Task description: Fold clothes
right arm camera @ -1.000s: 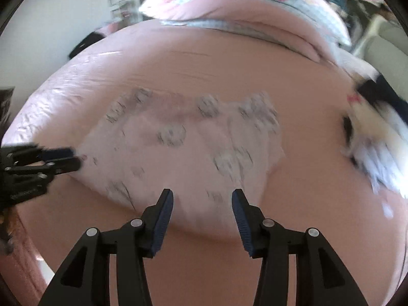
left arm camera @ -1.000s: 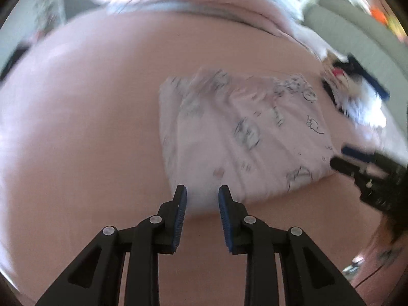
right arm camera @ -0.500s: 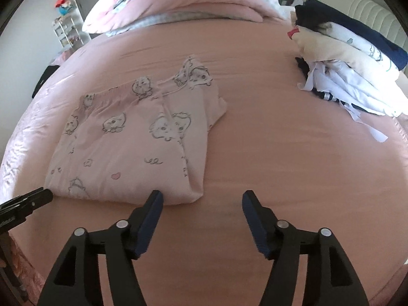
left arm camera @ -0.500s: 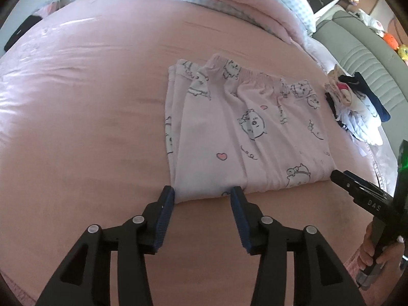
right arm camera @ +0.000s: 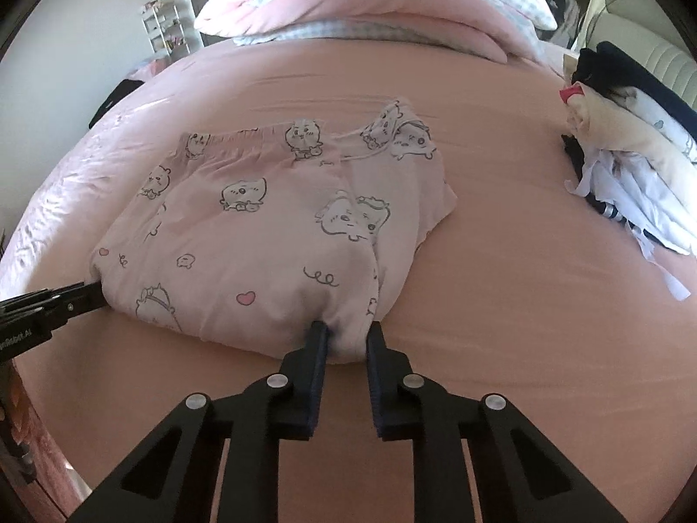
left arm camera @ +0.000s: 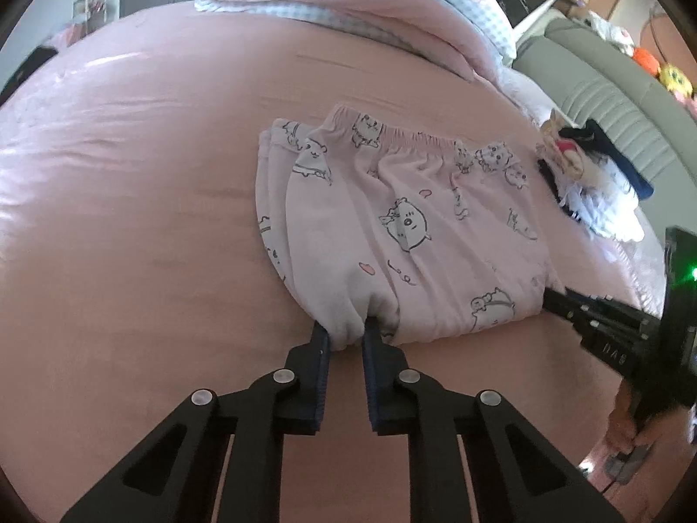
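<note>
Pink printed pants [left arm camera: 405,235] lie half-folded on the bed [left arm camera: 130,174]; my left gripper [left arm camera: 346,335] and right gripper [right arm camera: 346,340] are closing, fingers pinching the near edge's two corners; I'd lift both evenly, carrying it toward the waistband [right arm camera: 244,137]

There is one pair of pink pants [left arm camera: 405,235] with little animals. There is one bed [left arm camera: 130,218], one pile of clothes [right arm camera: 631,165], and two grippers [left arm camera: 346,335] [right arm camera: 346,335].
</note>
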A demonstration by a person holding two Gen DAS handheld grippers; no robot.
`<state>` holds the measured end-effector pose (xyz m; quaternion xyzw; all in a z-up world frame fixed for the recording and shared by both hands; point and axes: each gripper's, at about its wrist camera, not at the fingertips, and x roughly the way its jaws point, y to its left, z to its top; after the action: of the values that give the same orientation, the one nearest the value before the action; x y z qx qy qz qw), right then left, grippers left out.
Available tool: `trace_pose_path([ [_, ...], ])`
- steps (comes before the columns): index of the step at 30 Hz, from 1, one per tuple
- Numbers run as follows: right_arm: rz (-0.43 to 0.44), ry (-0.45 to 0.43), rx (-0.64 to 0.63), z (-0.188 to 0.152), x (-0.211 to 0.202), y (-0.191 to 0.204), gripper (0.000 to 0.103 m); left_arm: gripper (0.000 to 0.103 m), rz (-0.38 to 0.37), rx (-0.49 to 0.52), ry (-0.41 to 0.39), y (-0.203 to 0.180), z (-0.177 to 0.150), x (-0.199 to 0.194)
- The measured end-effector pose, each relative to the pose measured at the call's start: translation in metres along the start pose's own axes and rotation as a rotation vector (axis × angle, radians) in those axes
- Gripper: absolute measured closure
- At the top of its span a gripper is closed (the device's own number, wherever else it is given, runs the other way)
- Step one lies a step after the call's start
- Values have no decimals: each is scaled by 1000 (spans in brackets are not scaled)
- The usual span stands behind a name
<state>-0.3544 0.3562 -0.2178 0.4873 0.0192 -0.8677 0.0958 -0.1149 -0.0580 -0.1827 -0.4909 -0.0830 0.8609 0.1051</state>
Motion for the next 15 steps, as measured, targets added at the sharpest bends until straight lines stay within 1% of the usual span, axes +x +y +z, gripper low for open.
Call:
trace_pose_path([
  [4,-50,-3,-42,12,18,25,89,91,34,34,4,-2,1,-2],
  [7,-95,-7,-77,20,32,48,89,91,54,45,13,-3,1,6],
  [9,-113,-6,-77,25,43,58,89,91,64,42,19,-4,0,11],
  [13,-148,-3,-79,35,61,76,89,91,98,75,17,-11,2,18],
  [15,-147,3,-71,41,71,85,89,91,108,82,19,-12,3,19],
])
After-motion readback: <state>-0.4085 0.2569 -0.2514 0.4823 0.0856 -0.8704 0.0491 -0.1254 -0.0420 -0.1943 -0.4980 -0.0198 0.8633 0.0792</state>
